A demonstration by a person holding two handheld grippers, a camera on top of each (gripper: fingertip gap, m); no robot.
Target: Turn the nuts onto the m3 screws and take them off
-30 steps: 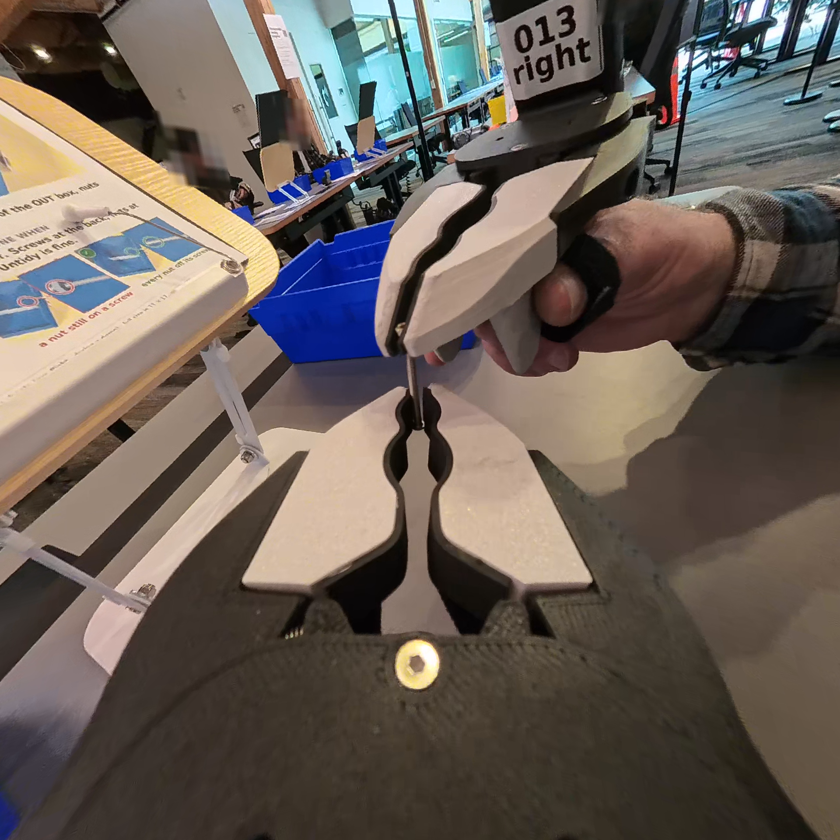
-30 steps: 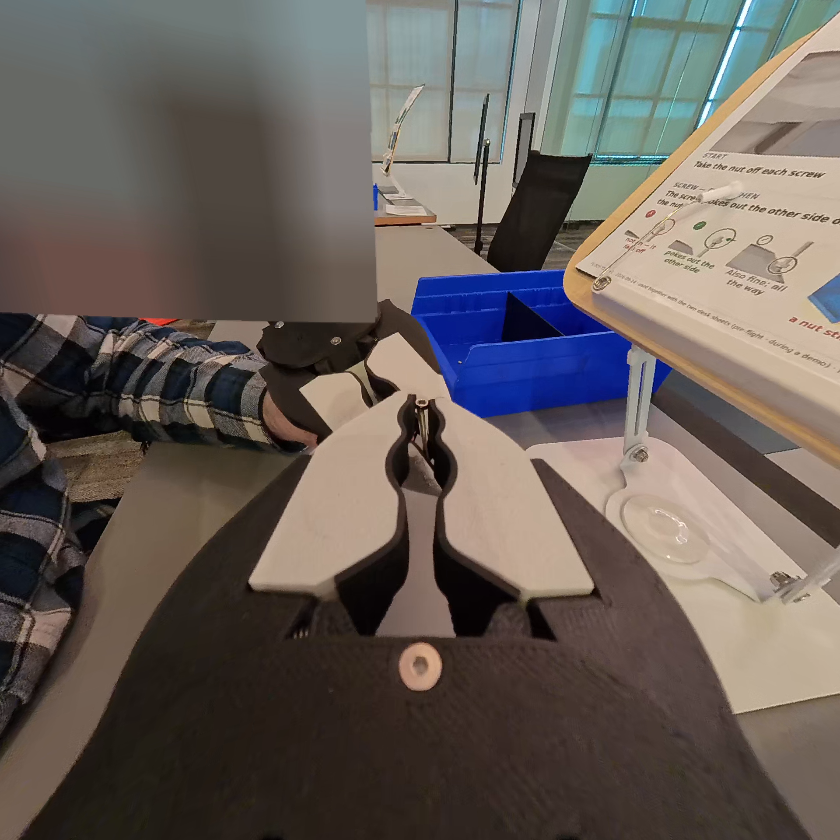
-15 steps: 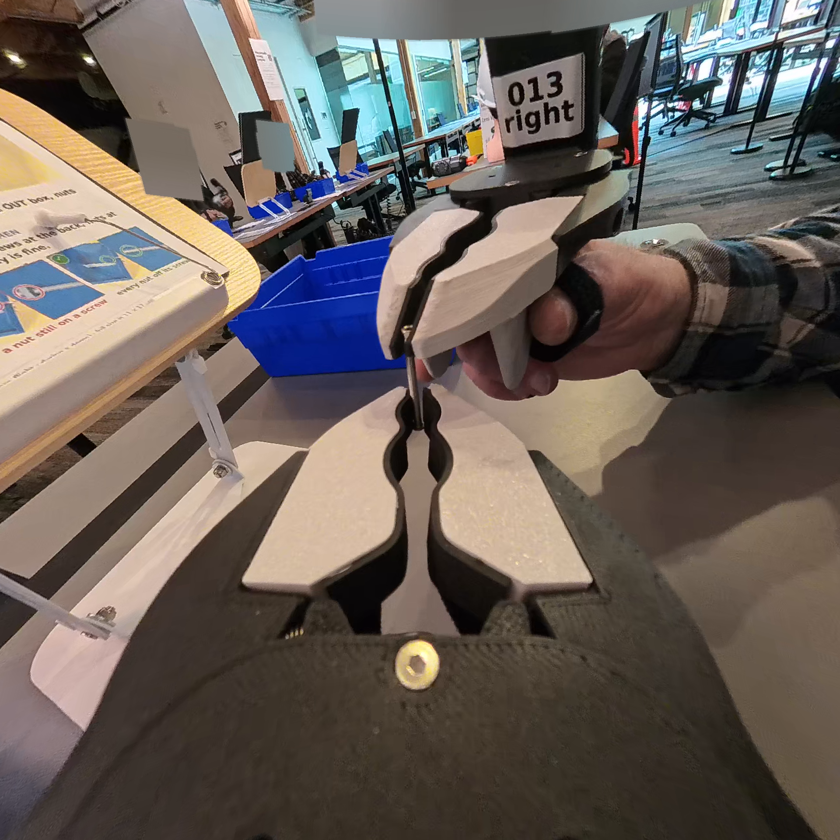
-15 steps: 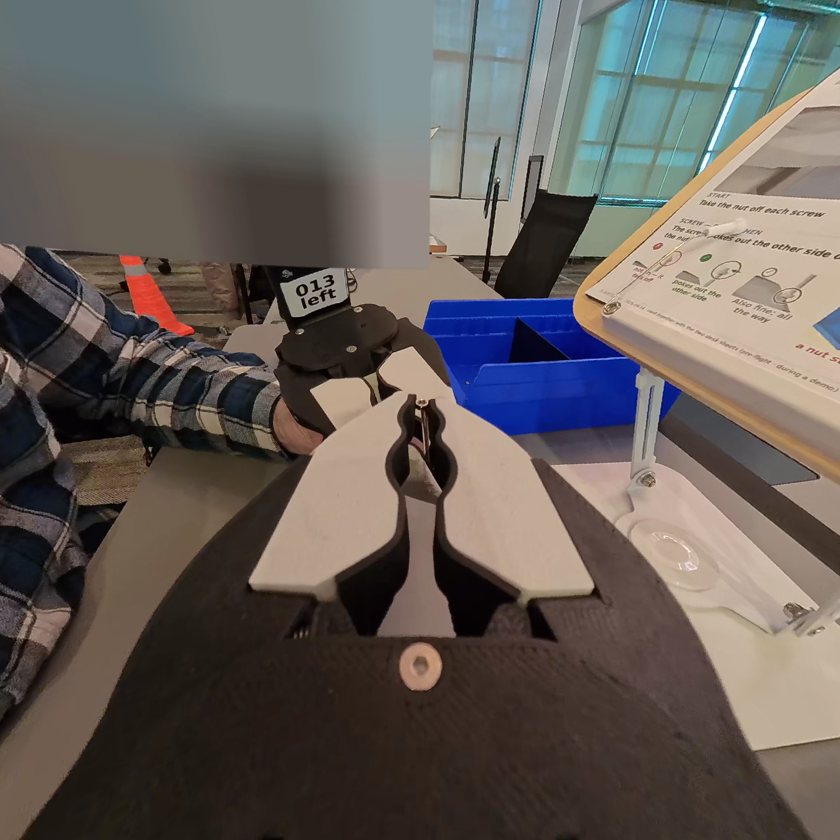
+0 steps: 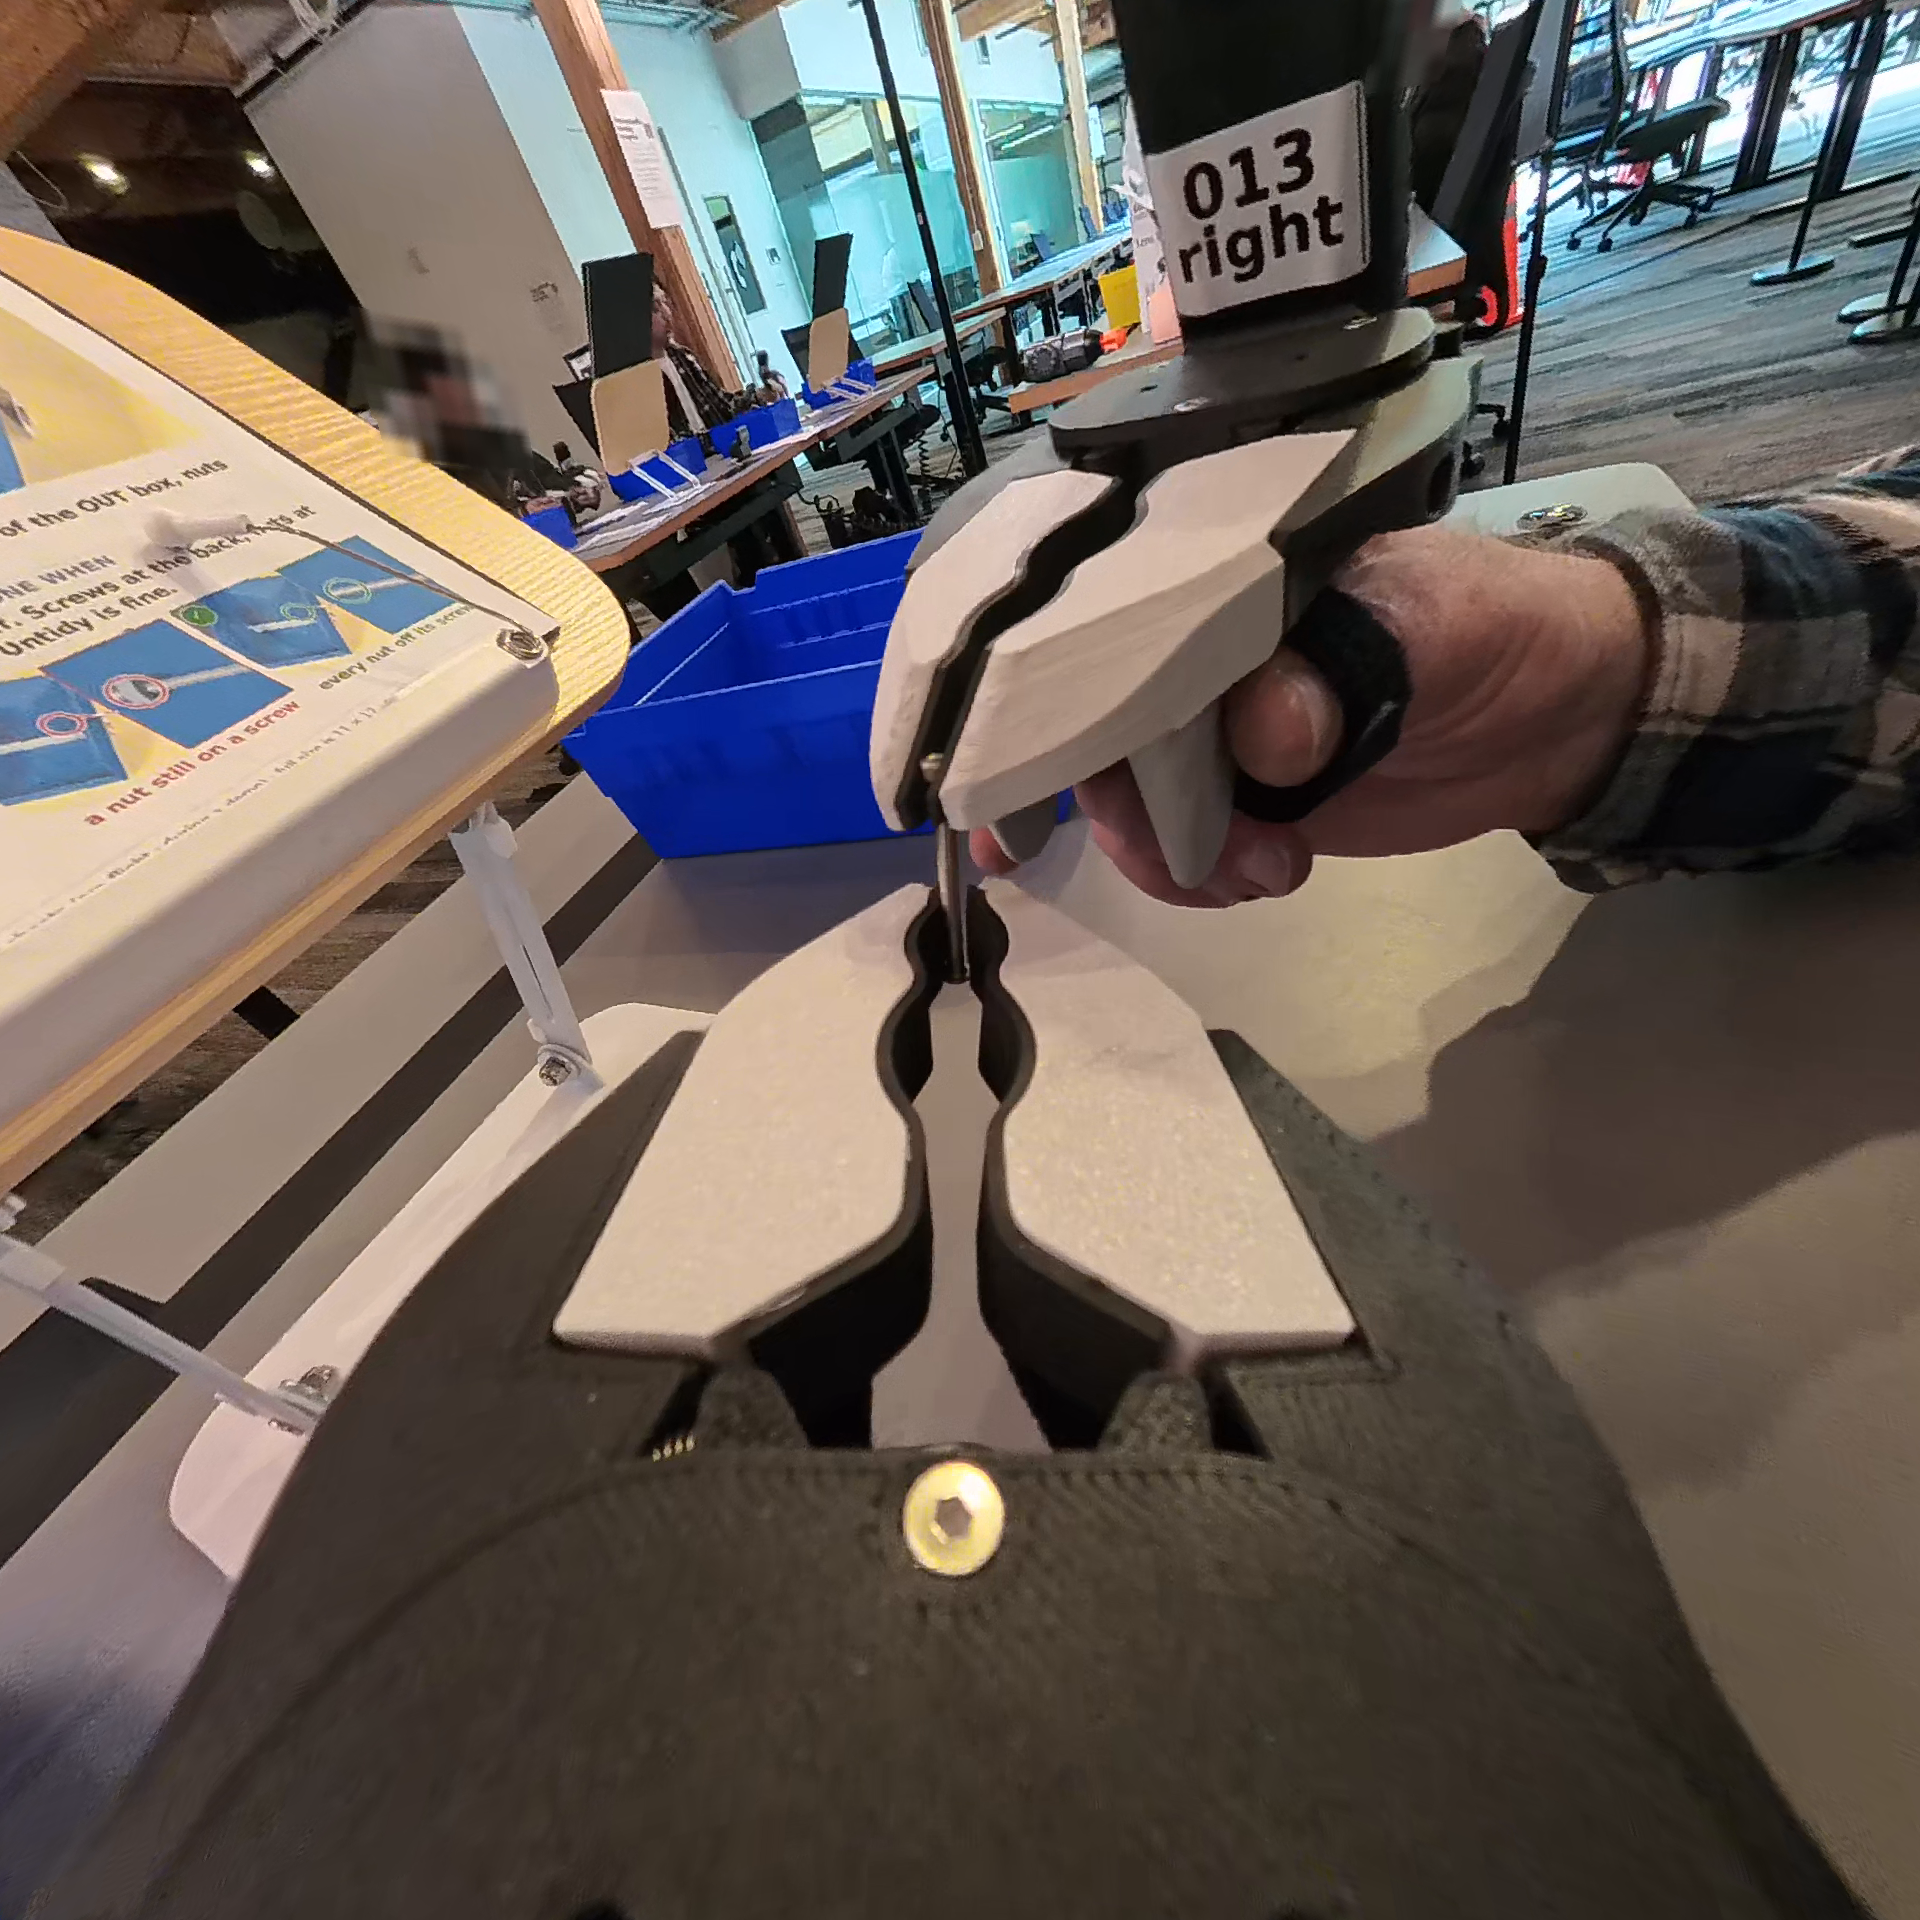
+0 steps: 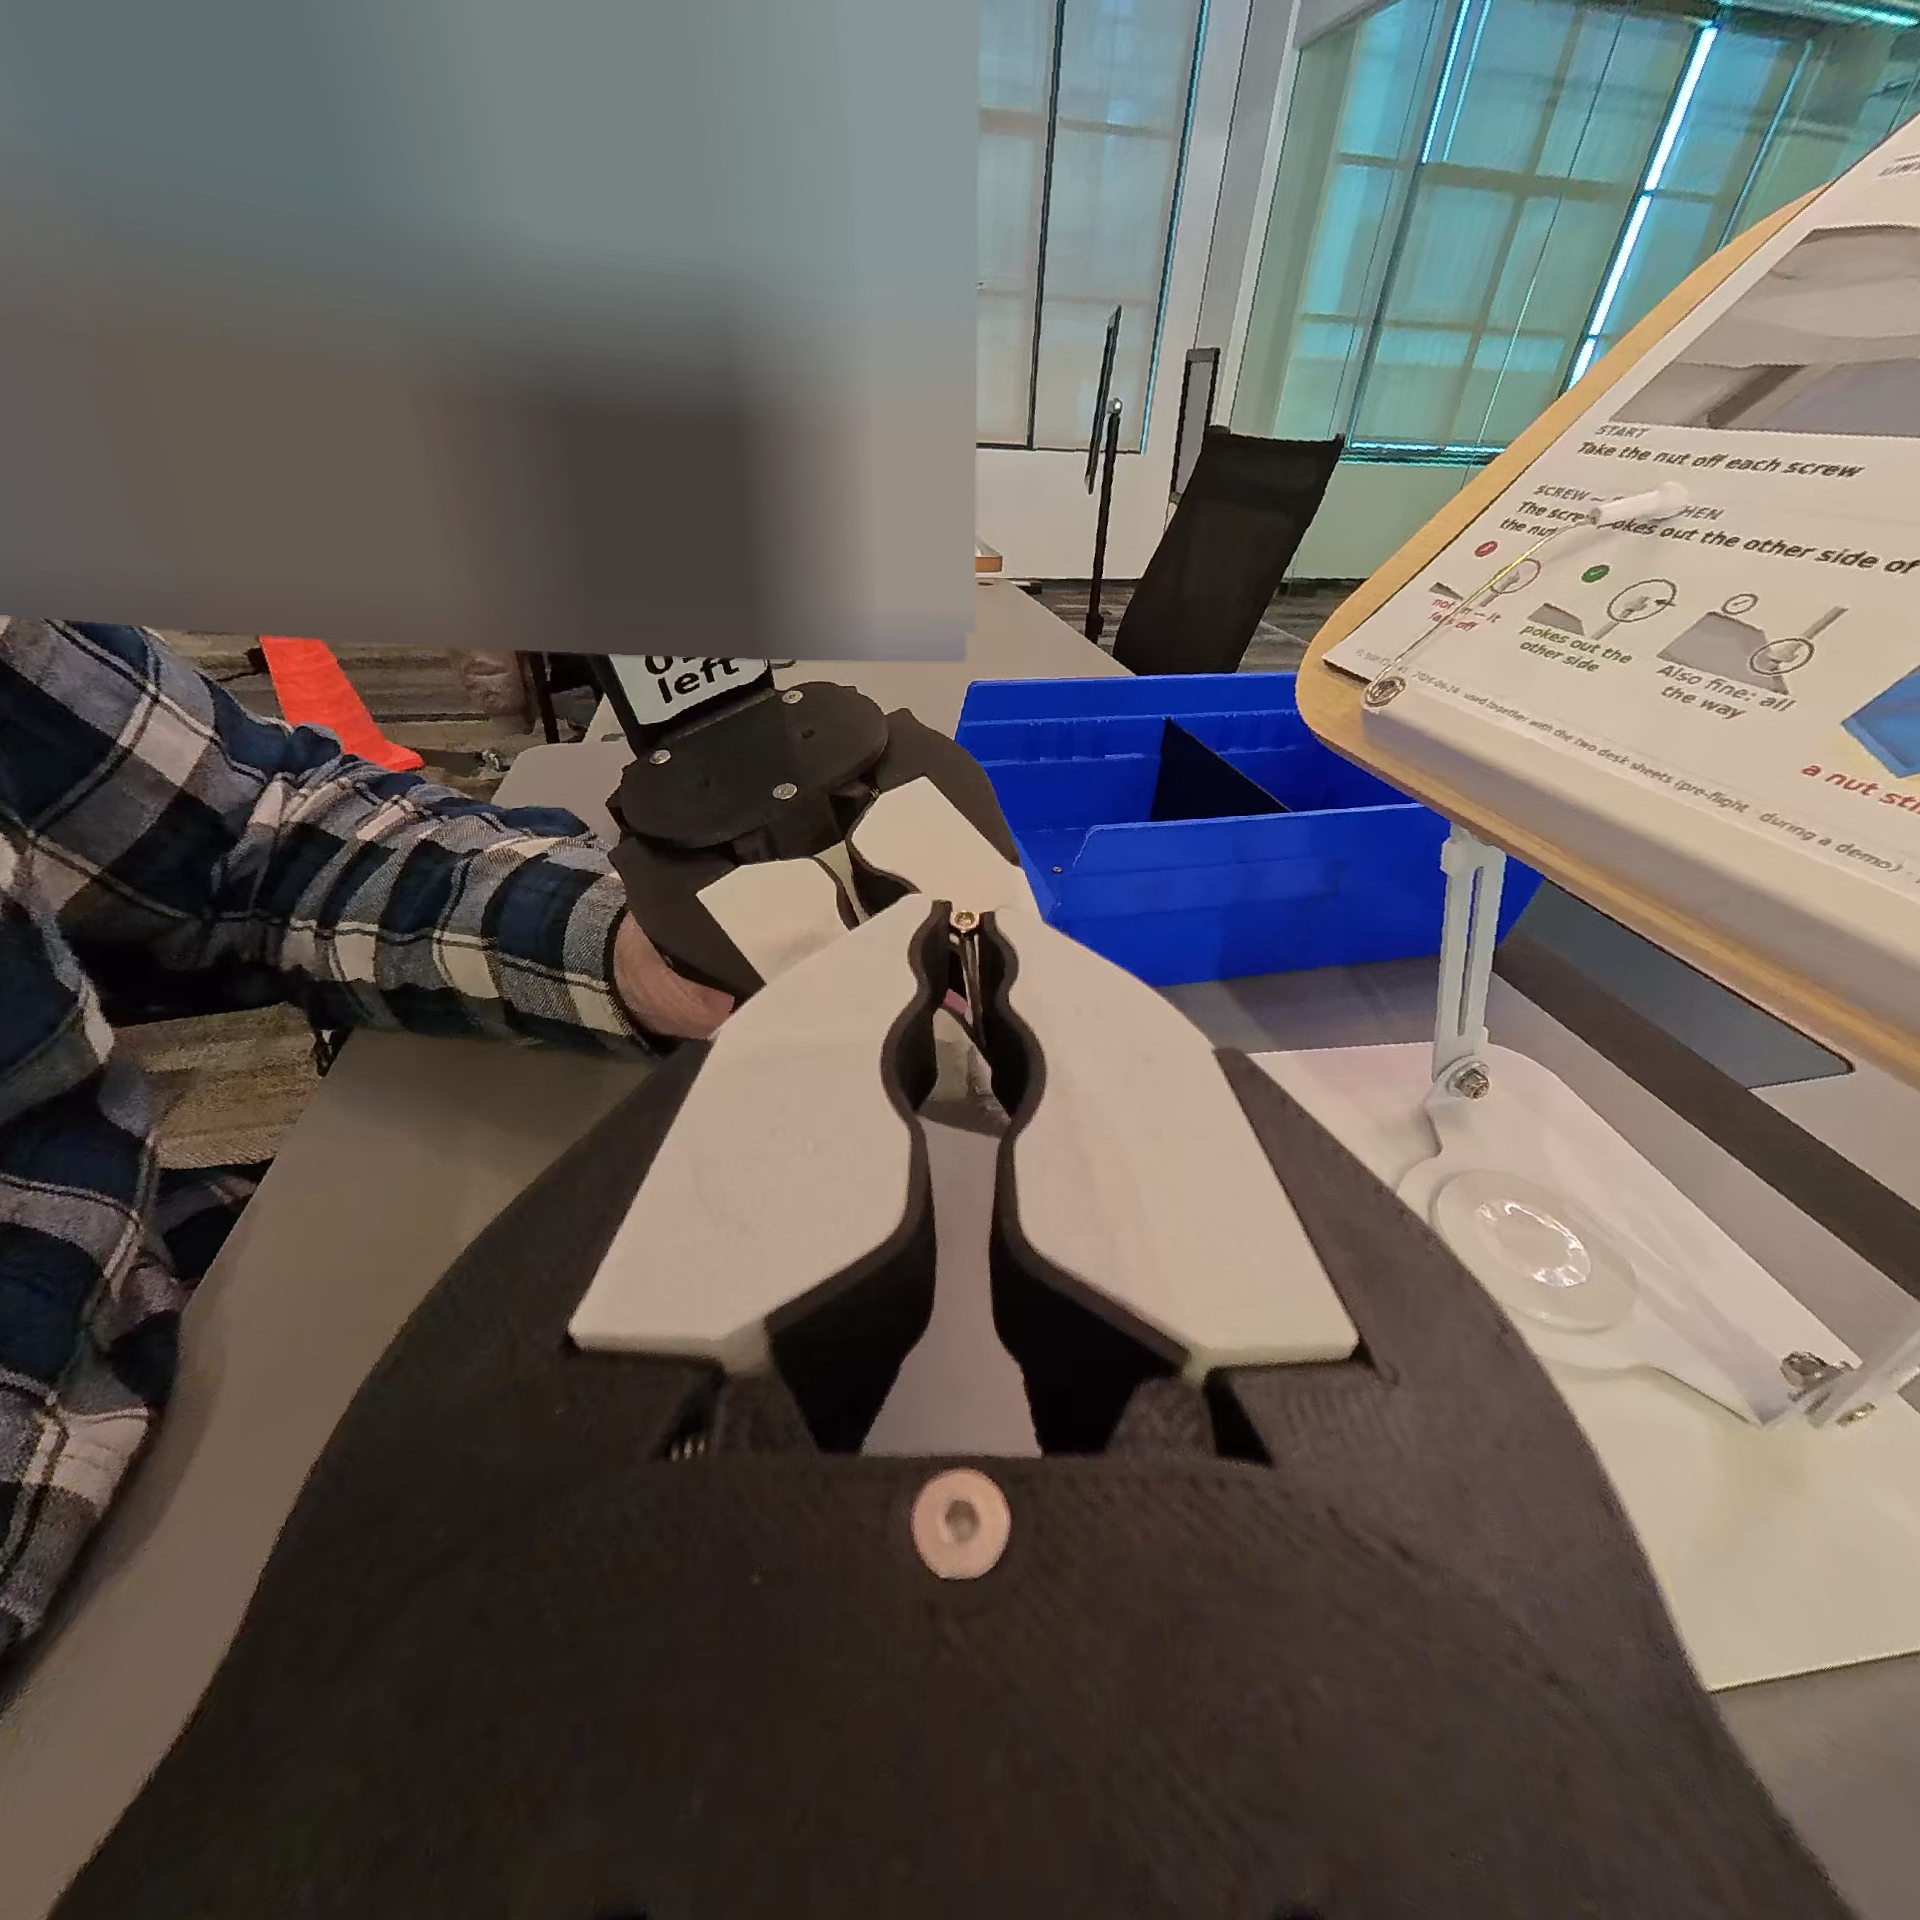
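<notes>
grey tabletop (image 5: 1558, 1039) lies open rightward; both hand-held grippers (image 5: 951, 914) (image 6: 961, 920) clamp one screw (image 5: 949, 883) near blue bin (image 5: 748, 727).

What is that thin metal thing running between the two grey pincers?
A slim metal screw. The right gripper pinches its head from above and the left gripper closes on its lower end. The left wrist view shows it best.

Two grippers are counted, the left gripper (image 5: 951, 914) and the right gripper (image 6: 961, 920), and one metal screw (image 5: 948, 894) is seen pinched between them, gripped at both ends. One blue bin (image 6: 1247, 831) is counted on the grey table (image 5: 1662, 1143). One tilted instruction board (image 6: 1683, 582) is noted, on one white stand base (image 6: 1621, 1455).
</notes>
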